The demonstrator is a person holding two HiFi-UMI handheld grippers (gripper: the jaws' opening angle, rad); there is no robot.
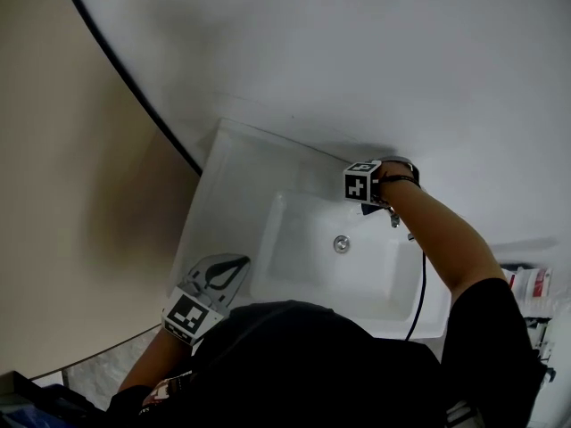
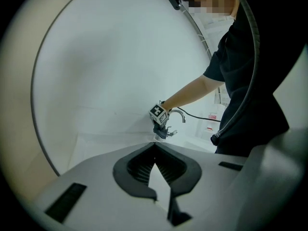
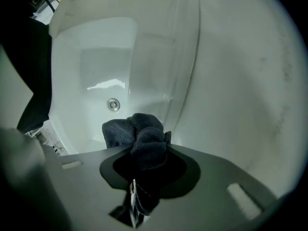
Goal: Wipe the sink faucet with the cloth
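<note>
Beige wall (image 1: pixel 80 150) beside a dark-rimmed white curved panel (image 1: pixel 357 52).

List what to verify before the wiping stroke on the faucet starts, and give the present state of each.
1. Grip: the cloth is bunched between the jaws of the right gripper: ok.
2. Position: the right gripper is close beside the faucet, above the sink: ok.
3. Contact: the cloth touches the faucet: cannot tell.
4. Other hand: the left gripper is shut, empty and well away from the faucet: ok.
</note>
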